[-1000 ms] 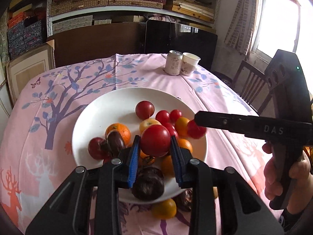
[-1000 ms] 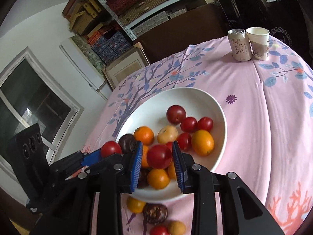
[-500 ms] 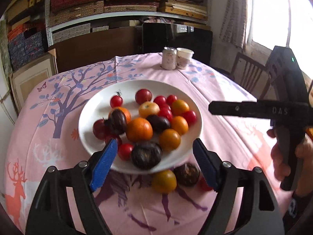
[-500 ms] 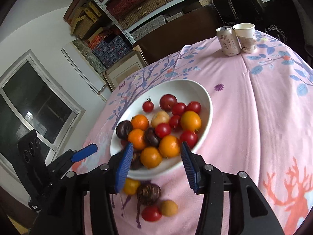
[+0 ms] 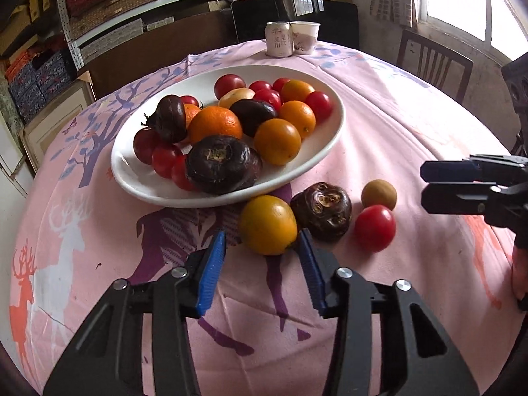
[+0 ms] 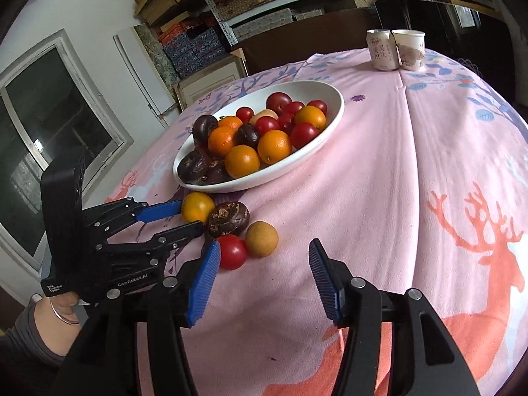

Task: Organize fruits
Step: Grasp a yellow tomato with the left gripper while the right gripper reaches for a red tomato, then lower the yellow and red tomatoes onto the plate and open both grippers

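A white plate (image 5: pixel 127 168) (image 6: pixel 316 94) holds several tomatoes, oranges and dark brown fruits. On the pink cloth in front of it lie a yellow-orange fruit (image 5: pixel 268 224) (image 6: pixel 197 206), a dark brown fruit (image 5: pixel 321 211) (image 6: pixel 228 217), a tan fruit (image 5: pixel 379 194) (image 6: pixel 260 239) and a red tomato (image 5: pixel 375 228) (image 6: pixel 232 251). My left gripper (image 5: pixel 262 247) (image 6: pixel 188 219) is closing; the yellow-orange fruit sits between its tips, ungripped. My right gripper (image 6: pixel 264 252) (image 5: pixel 424 184) is opening just short of the tan fruit, its left pad beside the tomato.
A drinks can (image 5: pixel 279 43) (image 6: pixel 381 49) and a paper cup (image 5: pixel 305 42) (image 6: pixel 409 49) stand at the table's far edge. A wooden chair (image 5: pixel 429 56) is at the right. Shelves of boxes line the back wall. A hand (image 6: pixel 56 310) holds the left gripper.
Each gripper was shut on a red tomato over the plate and let it go there. Both have pulled back and down to the loose fruits. The left jaws opened wide, then narrowed.
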{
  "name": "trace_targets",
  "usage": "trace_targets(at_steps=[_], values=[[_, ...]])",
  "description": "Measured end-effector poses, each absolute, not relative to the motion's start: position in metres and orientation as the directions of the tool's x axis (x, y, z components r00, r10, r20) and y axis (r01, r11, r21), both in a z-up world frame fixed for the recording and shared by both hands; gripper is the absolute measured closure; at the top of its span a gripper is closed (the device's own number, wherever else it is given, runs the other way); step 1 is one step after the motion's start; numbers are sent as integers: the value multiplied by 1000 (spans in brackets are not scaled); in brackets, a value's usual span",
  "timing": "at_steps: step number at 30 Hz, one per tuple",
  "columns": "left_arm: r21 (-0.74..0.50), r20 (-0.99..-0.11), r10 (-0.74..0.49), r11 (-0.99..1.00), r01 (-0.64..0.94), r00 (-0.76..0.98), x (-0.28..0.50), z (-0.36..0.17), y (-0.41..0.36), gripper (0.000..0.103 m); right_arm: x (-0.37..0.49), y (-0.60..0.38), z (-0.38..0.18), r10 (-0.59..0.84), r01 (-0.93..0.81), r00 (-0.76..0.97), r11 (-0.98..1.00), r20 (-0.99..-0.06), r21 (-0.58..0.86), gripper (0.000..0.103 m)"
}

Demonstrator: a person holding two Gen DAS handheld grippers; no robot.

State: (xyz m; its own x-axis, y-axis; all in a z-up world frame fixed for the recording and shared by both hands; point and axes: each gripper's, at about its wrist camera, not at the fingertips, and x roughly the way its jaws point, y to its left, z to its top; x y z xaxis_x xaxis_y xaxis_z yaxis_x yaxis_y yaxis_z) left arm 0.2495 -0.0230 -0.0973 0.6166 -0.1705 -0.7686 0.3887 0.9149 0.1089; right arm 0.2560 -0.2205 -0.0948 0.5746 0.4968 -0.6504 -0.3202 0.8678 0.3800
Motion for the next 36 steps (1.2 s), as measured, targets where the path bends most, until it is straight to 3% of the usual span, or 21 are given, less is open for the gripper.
trace_targets(at_steps=[7,13,17,21,27,35,36], values=[[51,-781,-225,907,418,583,262,-101,-26,66,256,-219,-97,504,-314,561,863,-656,395,47],[42,-744,-276,889,455,608,238,-90,-27,66,258,-222,-98,509,-303,561,860,-652,411,49],[28,-699,-299,896,443,649,224,-75,-18,66,246,-204,-90,511,-382,567,858,-646,343,52],[-31,-670,-321,913,407,669,228,-63,1,66,245,-176,-90,435,-396,562,888,-703,233,59],[-96,-670,-331,927,364,665,236,-59,21,66,238,-139,-95,386,-438,533,887,-753,144,59],[-100,-667,-340,923,372,663,235,-58,21,66,263,-134,-101,337,-367,520,918,-785,151,59],[-100,-669,-338,923,371,662,235,-58,21,66,265,-134,-100,337,-360,524,920,-782,156,64]])
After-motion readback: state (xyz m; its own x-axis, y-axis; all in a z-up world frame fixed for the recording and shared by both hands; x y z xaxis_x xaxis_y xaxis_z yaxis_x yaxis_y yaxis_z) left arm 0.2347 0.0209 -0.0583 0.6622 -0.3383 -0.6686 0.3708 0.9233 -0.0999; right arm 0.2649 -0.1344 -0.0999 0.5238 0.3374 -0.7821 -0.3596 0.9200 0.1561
